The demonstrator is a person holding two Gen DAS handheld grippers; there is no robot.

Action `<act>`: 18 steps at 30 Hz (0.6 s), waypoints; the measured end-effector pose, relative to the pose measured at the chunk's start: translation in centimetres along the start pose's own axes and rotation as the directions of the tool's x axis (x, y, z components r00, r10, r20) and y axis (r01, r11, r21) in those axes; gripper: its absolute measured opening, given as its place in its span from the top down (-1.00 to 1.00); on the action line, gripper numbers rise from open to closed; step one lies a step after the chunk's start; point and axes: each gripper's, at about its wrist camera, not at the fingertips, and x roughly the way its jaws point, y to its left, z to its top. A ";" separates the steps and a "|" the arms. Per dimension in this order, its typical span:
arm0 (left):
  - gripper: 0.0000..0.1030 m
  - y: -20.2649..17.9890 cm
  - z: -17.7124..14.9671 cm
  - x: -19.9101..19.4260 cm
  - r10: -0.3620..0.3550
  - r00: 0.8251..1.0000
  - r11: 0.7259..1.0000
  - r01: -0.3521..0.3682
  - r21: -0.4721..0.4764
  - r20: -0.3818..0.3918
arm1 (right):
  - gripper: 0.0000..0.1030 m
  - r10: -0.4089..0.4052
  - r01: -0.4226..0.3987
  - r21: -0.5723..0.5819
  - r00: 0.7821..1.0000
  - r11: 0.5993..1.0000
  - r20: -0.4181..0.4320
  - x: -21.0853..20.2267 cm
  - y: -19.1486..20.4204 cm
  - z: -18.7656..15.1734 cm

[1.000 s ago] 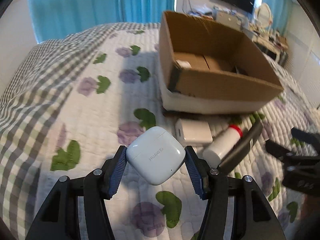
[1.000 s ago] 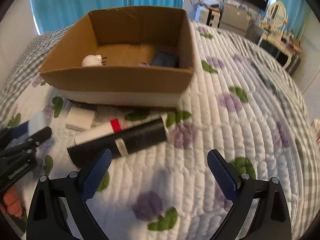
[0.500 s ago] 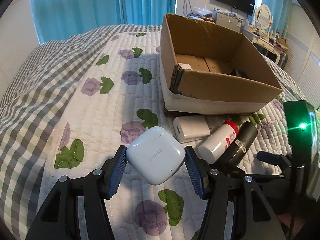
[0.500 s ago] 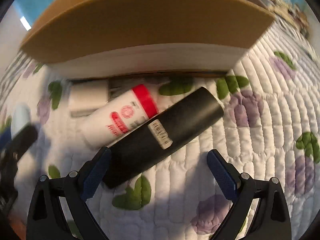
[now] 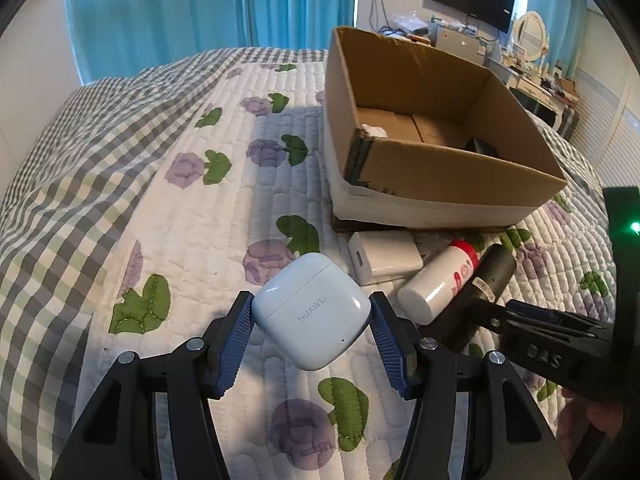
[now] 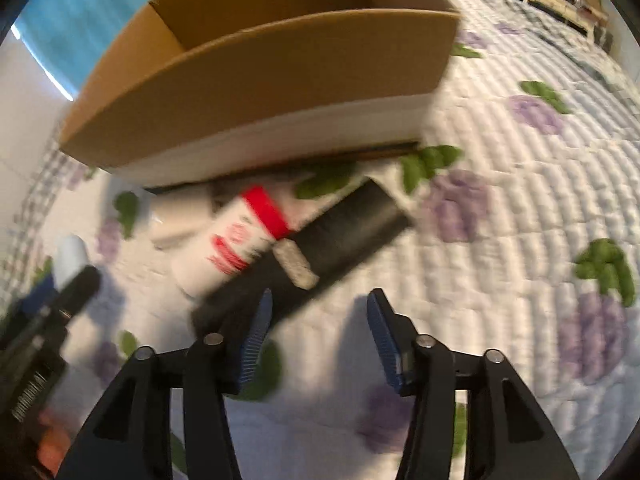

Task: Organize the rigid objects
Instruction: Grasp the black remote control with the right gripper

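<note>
The left hand-held gripper [image 5: 311, 334] clamps a white earbud case [image 5: 311, 312] marked HUAWEI. The right hand-held gripper [image 6: 318, 334], jaws just closing, grips nothing, with a black tube [image 6: 320, 252] ahead.

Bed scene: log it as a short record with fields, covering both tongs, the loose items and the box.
left tongs: shut on white earbud case
right tongs: jaws just been closing, nothing pressed between them; black cylinder just ahead, by its left pad
loose items: white charger block, white bottle with red band, lying side by side on floral quilt
brown cardboard box: open-topped, behind them
</note>
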 end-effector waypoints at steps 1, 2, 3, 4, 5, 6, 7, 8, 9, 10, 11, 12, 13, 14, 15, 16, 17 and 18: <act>-0.15 0.2 0.0 0.0 0.001 1.000 1.000 -0.001 -0.007 -0.002 | -0.08 0.013 -0.013 0.019 1.000 1.000 -0.004 0.4 0.3 0.2; -0.15 0.3 0.1 0.1 0.001 1.000 1.000 -0.001 -0.014 -0.002 | -0.19 0.019 -0.018 0.038 1.000 0.999 -0.013 0.9 0.6 0.5; -0.15 0.4 0.1 0.1 0.000 1.000 1.000 0.000 -0.021 -0.003 | -0.28 0.008 -0.007 0.058 1.000 0.998 -0.024 1.4 0.8 0.7; -0.15 0.5 0.1 0.1 0.000 1.000 1.000 0.000 -0.024 -0.003 | -0.30 0.006 -0.003 0.089 0.999 0.996 -0.032 2.0 0.8 0.8; -0.15 0.5 0.1 0.1 0.001 1.000 1.000 -0.001 -0.027 -0.004 | -0.31 0.004 0.000 0.113 0.999 0.994 -0.036 2.5 0.8 0.9; -0.15 0.6 0.1 0.2 0.000 1.000 1.000 -0.001 -0.026 -0.004 | -0.32 -0.005 0.010 0.117 0.999 0.993 -0.041 2.9 0.9 1.1; -0.15 0.5 0.1 0.2 0.001 1.000 1.000 -0.001 -0.024 -0.004 | -0.32 -0.024 0.028 0.112 0.999 0.993 -0.044 3.3 1.1 1.2; -0.15 0.5 0.1 0.2 0.002 1.000 1.000 -0.002 -0.022 -0.005 | -0.32 -0.042 0.046 0.103 0.998 0.994 -0.045 3.5 1.3 1.2; -0.15 0.5 0.0 0.2 0.002 1.000 1.000 -0.002 -0.020 -0.005 | -0.29 -0.060 0.063 0.094 0.997 0.994 -0.040 3.6 1.6 1.2; -0.15 0.5 0.0 0.2 0.000 1.000 1.000 0.000 -0.020 -0.005 | -0.26 -0.073 0.076 0.084 0.997 0.994 -0.030 3.4 1.9 1.1; -0.15 0.6 0.0 0.2 -0.003 1.000 1.000 0.003 -0.021 -0.005 | -0.14 -0.077 0.078 0.067 0.997 0.995 -0.017 3.1 2.1 0.9; -0.15 0.6 0.0 0.2 -0.006 1.000 1.000 0.006 -0.023 -0.005 | 0.10 -0.075 0.075 0.043 0.997 0.996 -0.002 2.7 2.3 0.6; -0.15 0.6 0.0 0.2 -0.006 1.000 1.000 0.006 -0.023 -0.005 | 0.16 -0.077 0.077 0.019 0.997 0.997 0.009 2.2 2.5 0.4; -0.15 0.6 0.0 0.1 -0.006 1.000 1.000 0.006 -0.022 -0.005 | 0.26 -0.083 0.083 -0.003 0.996 0.997 0.023 1.6 2.5 0.2; -0.15 0.6 0.0 0.1 -0.007 1.000 1.000 0.007 -0.022 -0.005 | 0.34 -0.077 0.077 -0.015 0.997 0.997 0.029 1.2 2.5 0.0; -0.15 0.6 0.0 0.1 -0.008 1.000 1.000 0.007 -0.022 -0.005 | 0.38 -0.064 0.065 -0.024 0.997 0.998 0.031 0.6 2.4 -0.2; -0.15 0.6 0.0 0.1 -0.009 1.000 1.000 0.009 -0.020 -0.003 | 0.46 -0.056 0.057 -0.032 0.998 0.998 0.035 0.1 2.3 -0.4; -0.15 0.5 0.0 0.0 -0.010 1.000 1.000 0.010 -0.019 -0.002 | 0.56 -0.057 0.059 -0.048 0.998 0.997 0.039 -0.5 2.2 -0.7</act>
